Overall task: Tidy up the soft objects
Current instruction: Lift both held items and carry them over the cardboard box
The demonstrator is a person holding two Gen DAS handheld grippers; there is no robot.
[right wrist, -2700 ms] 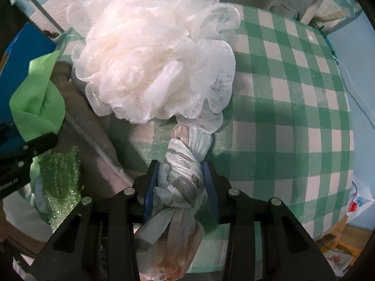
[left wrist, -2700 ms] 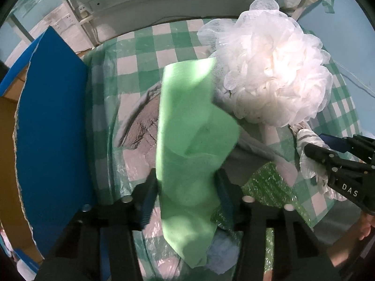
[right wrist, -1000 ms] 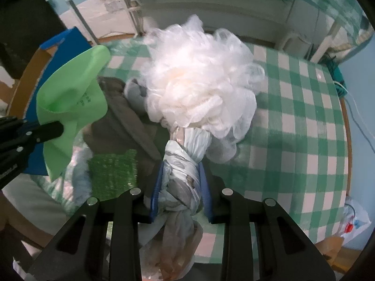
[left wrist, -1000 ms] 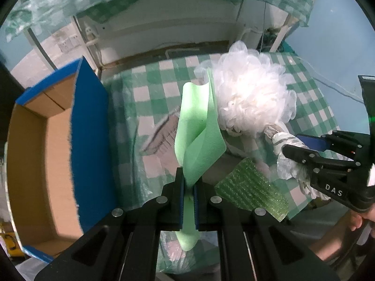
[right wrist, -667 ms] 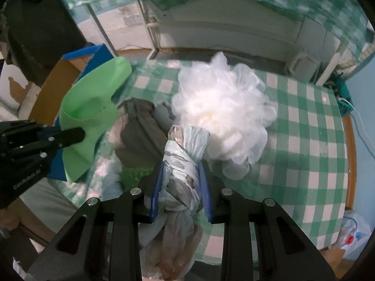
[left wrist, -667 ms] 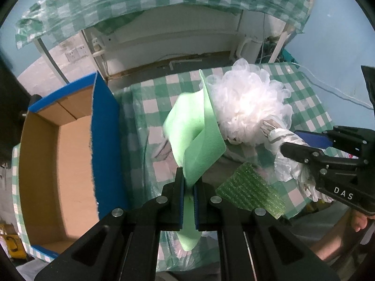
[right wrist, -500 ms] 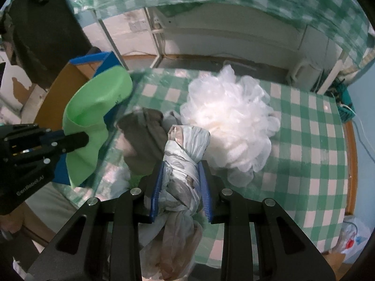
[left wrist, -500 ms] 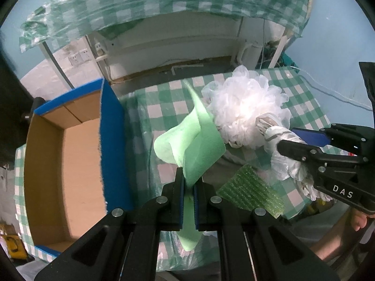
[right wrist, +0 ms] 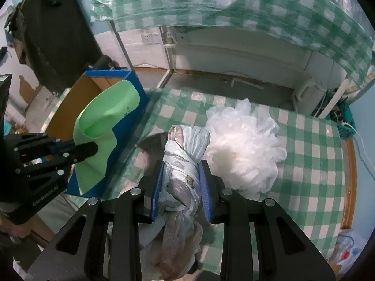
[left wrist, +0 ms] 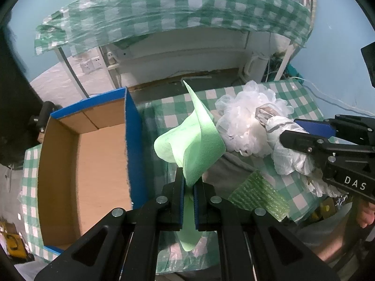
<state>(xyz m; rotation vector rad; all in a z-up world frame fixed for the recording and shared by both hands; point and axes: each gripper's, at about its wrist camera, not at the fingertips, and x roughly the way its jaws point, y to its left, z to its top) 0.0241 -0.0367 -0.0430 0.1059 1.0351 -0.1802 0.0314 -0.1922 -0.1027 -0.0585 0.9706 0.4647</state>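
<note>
One green foam sheet (left wrist: 194, 140) clamped in left gripper (left wrist: 187, 187), one knotted plastic bag (right wrist: 182, 164) clamped in right gripper (right wrist: 181, 187), both angled downward, one white mesh pouf (right wrist: 243, 149) beyond right gripper, one cardboard box (left wrist: 82, 164) left of left gripper.

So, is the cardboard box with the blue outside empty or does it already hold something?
Empty, as far as it shows: the left wrist view looks into the cardboard box and sees only bare brown floor and walls. Its nearest corner is hidden.

The green foam sheet (left wrist: 194, 140) is thin and curled, standing up in the air just right of the blue cardboard box (left wrist: 131, 140). The knotted plastic bag (right wrist: 185, 164), pale with grey marks, is twisted like a roll and lifted. The white mesh bath pouf (right wrist: 243, 149) lies on the checked tablecloth (right wrist: 311, 164), well right of the box. The green bubble wrap piece (left wrist: 257, 196) lies flat near the cloth's front edge.
</note>
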